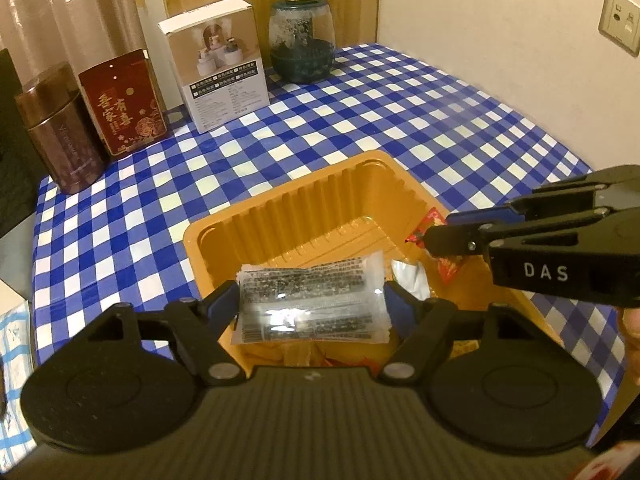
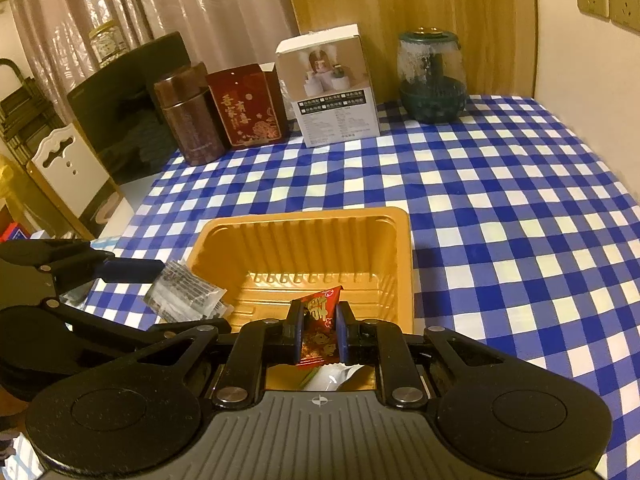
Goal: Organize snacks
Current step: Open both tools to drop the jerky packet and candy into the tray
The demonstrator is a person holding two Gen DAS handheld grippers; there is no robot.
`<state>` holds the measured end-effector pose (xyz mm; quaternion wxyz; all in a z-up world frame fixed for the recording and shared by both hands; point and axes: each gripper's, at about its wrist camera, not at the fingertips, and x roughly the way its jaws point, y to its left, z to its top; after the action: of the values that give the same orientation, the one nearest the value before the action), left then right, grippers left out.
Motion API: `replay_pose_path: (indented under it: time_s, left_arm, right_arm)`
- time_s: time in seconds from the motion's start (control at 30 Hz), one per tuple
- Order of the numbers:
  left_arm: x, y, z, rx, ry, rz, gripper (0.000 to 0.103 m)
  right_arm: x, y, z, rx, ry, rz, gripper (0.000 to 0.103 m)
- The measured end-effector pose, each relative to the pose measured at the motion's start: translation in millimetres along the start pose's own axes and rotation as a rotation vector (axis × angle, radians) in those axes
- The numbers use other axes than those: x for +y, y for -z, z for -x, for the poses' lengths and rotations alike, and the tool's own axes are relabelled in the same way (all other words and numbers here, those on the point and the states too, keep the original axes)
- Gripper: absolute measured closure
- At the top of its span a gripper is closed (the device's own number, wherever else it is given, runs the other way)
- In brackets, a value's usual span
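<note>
We take the orange ribbed plastic tray [image 1: 280, 216] on the blue-and-white checked tablecloth [image 1: 400, 120] as our landmark.

Left gripper [image 1: 312, 300]: held above the tray's near edge, its blue-padded jaws stand wide on either side of a clear snack packet printed with dark text [image 1: 312, 300]. The pads lie at the packet's two ends; whether they press on it we cannot tell. From the right wrist view the same packet [image 2: 184, 294] appears at the tray's left rim [image 2: 200, 248].

Right gripper [image 2: 318, 332]: jaws narrow, clamped on a red snack packet with gold lettering [image 2: 320, 320], held over the tray's near part. In the left wrist view this gripper [image 1: 436, 236] enters from the tray's right side.

A silvery wrapper [image 1: 408, 276] lies inside the tray between the two grippers.

Beyond the tray's far side, along the table's back edge, we see a brown tin [image 1: 60, 128], a red tin with gold characters [image 1: 124, 104], a white product box [image 1: 220, 64] and a dark green glass jar [image 1: 302, 40].
</note>
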<state>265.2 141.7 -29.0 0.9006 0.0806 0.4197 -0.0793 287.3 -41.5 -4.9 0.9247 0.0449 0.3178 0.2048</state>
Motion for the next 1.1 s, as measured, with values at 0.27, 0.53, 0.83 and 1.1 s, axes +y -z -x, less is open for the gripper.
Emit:
replay_pose_path:
  time_s: [0.27,0.53,0.83,1.1]
  left_arm:
    - [1.3,6.0,7.7,-0.025,-0.020,-0.021,0.015]
    - [9.8,22.0,23.5,-0.034,-0.049,0.025,0.015]
    - [8.3,30.9,29.1,-0.038,-0.052,0.063,0.014]
    - [-7.0,39.6,42.9,-0.045,-0.030,0.109,0.014]
  right_arm:
    - [-2.9,1.2,-4.9,0.009,-0.012,-0.018,0.086]
    - [0.8,0.4,-6.4,0.004,-0.054,-0.047,0.086]
    - [-8.5,-1.4,0.0,-0.035,-0.086,-0.133,0.039]
    - [-16.6,5.5,28.4,-0.056,-0.038,-0.156,0.039]
